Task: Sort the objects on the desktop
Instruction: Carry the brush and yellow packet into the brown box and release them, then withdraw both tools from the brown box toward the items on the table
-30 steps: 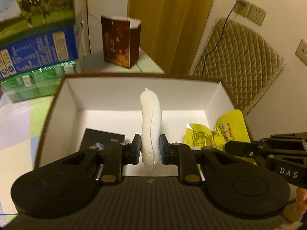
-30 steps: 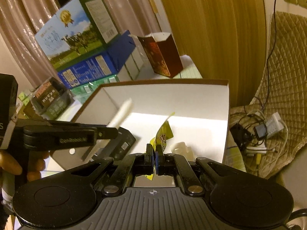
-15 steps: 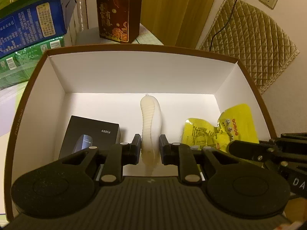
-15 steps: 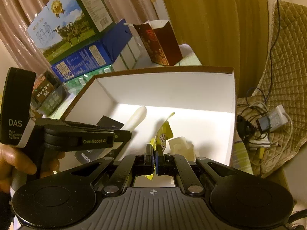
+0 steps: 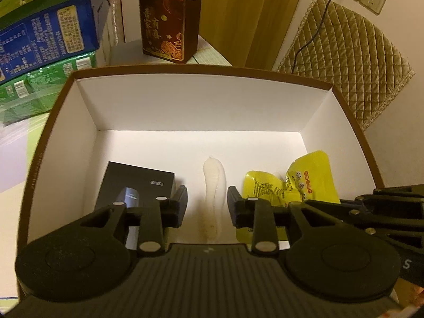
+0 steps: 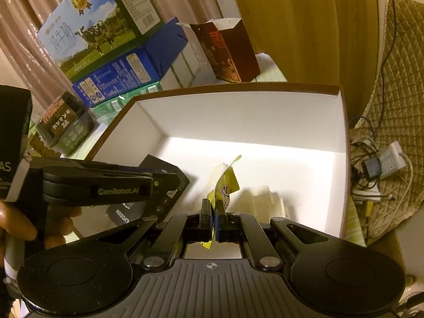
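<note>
The left claw (image 5: pixel 207 206) hangs spread wide inside the brown-rimmed white cardboard box (image 5: pixel 185 100); a ribbed white oblong object (image 5: pixel 214 196) lies on the box floor between its fingers, touching neither. The right claw (image 6: pixel 213 220) is clamped on a yellow foil snack packet (image 6: pixel 225 185). A black carton (image 5: pixel 137 182) lies to the left.

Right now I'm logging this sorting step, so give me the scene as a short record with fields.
container: open white-lined box
left claw: open, fingers either side of the white ridged object, not touching it
right claw: shut on yellow packet
white ridged object: lying on box floor
also in box: black carton
behind box: dark red carton, stacked milk cartons
</note>
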A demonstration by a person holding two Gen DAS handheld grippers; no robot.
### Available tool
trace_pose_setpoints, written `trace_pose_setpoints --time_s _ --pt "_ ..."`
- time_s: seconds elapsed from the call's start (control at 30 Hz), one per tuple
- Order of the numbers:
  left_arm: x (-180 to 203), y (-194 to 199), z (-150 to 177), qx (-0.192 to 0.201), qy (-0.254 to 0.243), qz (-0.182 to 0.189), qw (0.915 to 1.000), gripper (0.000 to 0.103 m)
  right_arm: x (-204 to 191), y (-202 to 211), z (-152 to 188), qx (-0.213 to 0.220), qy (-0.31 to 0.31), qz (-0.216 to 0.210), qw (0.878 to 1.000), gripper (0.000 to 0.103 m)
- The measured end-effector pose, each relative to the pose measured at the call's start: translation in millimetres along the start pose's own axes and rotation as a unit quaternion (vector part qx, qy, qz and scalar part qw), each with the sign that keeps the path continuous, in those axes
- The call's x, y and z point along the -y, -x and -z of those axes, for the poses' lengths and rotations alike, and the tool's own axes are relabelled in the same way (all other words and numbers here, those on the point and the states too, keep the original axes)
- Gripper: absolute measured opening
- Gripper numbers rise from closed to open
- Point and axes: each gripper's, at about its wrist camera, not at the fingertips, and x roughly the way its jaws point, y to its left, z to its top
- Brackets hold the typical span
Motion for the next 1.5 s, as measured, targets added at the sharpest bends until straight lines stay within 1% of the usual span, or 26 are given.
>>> trace_pose_setpoints --time_s 0.17,0.2,0.23,0.27,0.3,0.33,0.37,0.47,0.5,0.57,0.63,0.77,0.83,0.9,1.23,1.5 --pt "-8.0 9.0 2.4 0.005 0.004 -0.004 1.0 0.03 -3.9 -5.0 1.5 -0.002 0.005 -0.004 1.0 0.0" --pt "-9.5 10.7 3.1 0.006 0.006 -0.006 0.9999 0.032 -6.0 -6.2 1.7 -0.002 0.011 -0.002 1.0 0.004" --pt "-11.2 13.1 4.0 0.007 0.008 -0.007 0.9999 0.034 -8.6 -7.7 1.8 -0.006 0.02 0.005 1.0 0.027" --pt "-12.9 16.0 4.8 0.009 0.009 -0.008 0.9999 0.036 -10.8 -7.5 2.6 -0.007 0.028 0.014 0.999 0.047" --pt "-14.7 19.2 5.8 0.011 0.01 -0.008 0.9998 0.037 -12.1 -5.3 3.8 0.001 0.034 0.017 0.999 0.079" --pt "-15.7 22.1 6.9 0.013 0.011 -0.009 0.9998 0.038 -13.2 -0.5 5.7 0.018 0.039 0.021 0.999 0.086" --pt "-17.5 26.1 8.0 0.016 0.012 -0.011 0.9997 0.041 -14.5 3.2 6.8 0.028 0.046 0.023 0.998 0.086" --pt "-23.0 39.7 11.4 0.026 0.018 -0.017 0.9993 0.052 -17.8 7.3 7.8 0.02 0.064 0.026 0.997 0.088" --pt "-24.7 44.4 12.7 0.029 0.021 -0.018 0.9992 0.058 -18.7 8.5 8.4 0.021 0.066 0.028 0.997 0.089" --pt "-28.3 54.3 15.6 0.036 0.028 -0.023 0.9987 0.064 -19.9 11.5 10.2 0.018 0.069 0.032 0.997 0.092" --pt "-31.0 63.3 19.4 0.043 0.03 -0.024 0.9983 0.066 -21.4 15.1 12.4 0.017 0.07 0.036 0.997 0.096" --pt "-34.6 82.3 29.1 0.051 0.034 -0.033 0.9976 0.08 -25.0 26.3 19.0 0.018 0.072 0.039 0.996 0.098" --pt "-34.7 93.1 35.8 0.057 0.032 -0.043 0.9969 0.084 -27.7 33.1 22.7 0.024 0.074 0.04 0.996 0.101" --pt "-34.4 104.8 43.5 0.066 0.028 -0.048 0.9963 0.087 -31.4 40.8 26.8 0.031 0.08 0.041 0.995 0.101" --pt "-45.3 159.2 88.3 0.084 0.037 -0.072 0.9931 0.087 -49.5 77.1 48.0 0.05 0.096 0.03 0.994 0.101" --pt "-54.2 189.2 132.6 0.08 0.047 -0.09 0.9916 0.087 -64.3 97.4 69.5 0.05 0.111 0.02 0.992 0.101"
